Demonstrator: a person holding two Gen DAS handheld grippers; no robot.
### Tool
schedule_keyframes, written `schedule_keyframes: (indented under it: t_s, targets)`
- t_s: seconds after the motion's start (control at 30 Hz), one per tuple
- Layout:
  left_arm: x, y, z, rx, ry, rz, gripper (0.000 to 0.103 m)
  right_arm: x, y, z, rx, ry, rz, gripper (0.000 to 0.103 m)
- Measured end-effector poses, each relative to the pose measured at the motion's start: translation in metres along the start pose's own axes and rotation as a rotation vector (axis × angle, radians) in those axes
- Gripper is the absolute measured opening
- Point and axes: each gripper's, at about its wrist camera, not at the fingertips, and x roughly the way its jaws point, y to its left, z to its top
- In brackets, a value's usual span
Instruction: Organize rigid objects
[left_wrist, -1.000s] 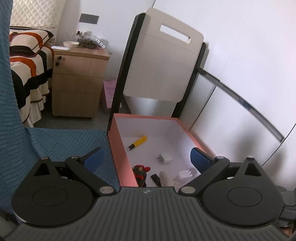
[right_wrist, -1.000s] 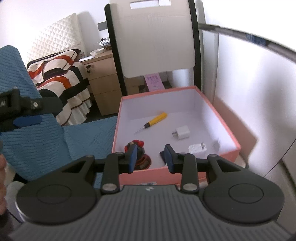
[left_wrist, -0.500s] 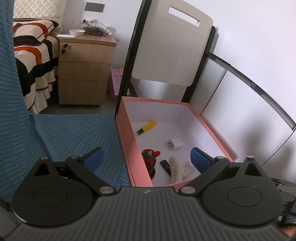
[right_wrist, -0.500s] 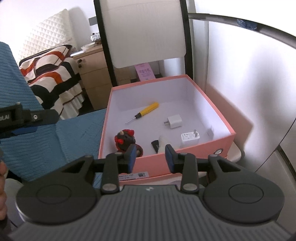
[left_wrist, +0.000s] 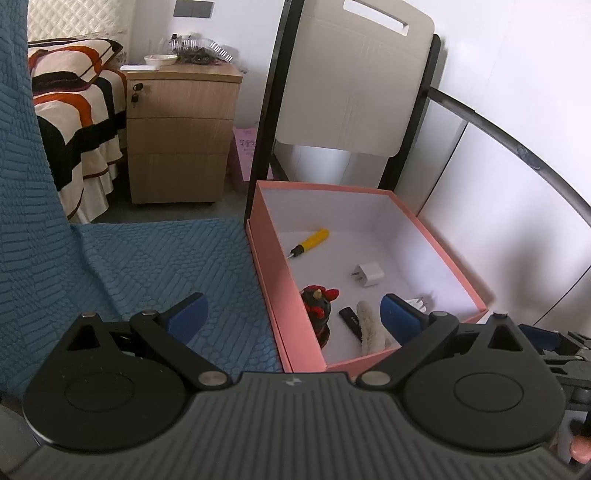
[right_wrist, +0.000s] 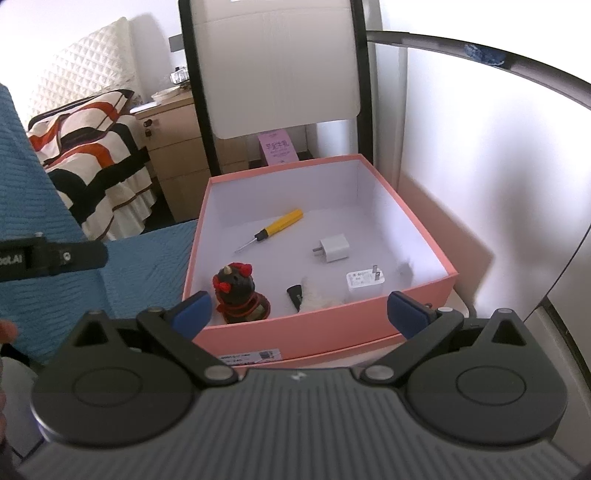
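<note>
Hovering, right fingers (right_wrist: 297, 308): spread wide with nothing between them, having just swung open; the pads flank the near wall of the pink box (right_wrist: 325, 332) without touching it, which looks like a hand freed and backing off from a drop.
Left fingers (left_wrist: 291, 314): also spread wide and empty, one pad over the blue quilted cover (left_wrist: 155, 266), the other over the box's near corner.
Just beyond the fingers: a dark figurine with red horns (right_wrist: 238, 293), a black stick (right_wrist: 295, 295) touching a white fuzzy piece (right_wrist: 314, 293), and a white plug (right_wrist: 365, 282), all bunched by the near wall, likely because that is the easiest reach.
Further in: a second white charger (right_wrist: 334, 249) and a yellow screwdriver (right_wrist: 271, 229), lying apart.
Surface: the box rests on something white, partly hidden.
Room: behind it a folded white chair (right_wrist: 277, 70), a wooden drawer cabinet (left_wrist: 177, 133) and a striped bed (left_wrist: 70, 110).
</note>
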Motion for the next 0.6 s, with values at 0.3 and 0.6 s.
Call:
schedule_keyframes:
  t_s: [0.3, 0.6]
  targets:
    - [-0.0002, 0.0018, -0.0002, -0.017, 0.005, -0.001, 0.101, 0.0013, 0.0075, 0.0006, -0.021, 0.008, 0.028, 0.103]
    - [-0.003, 0.002, -0.0012, -0.026, -0.005, 0.001, 0.101, 0.0025, 0.0089, -0.0002, -0.027, 0.015, 0.03, 0.103]
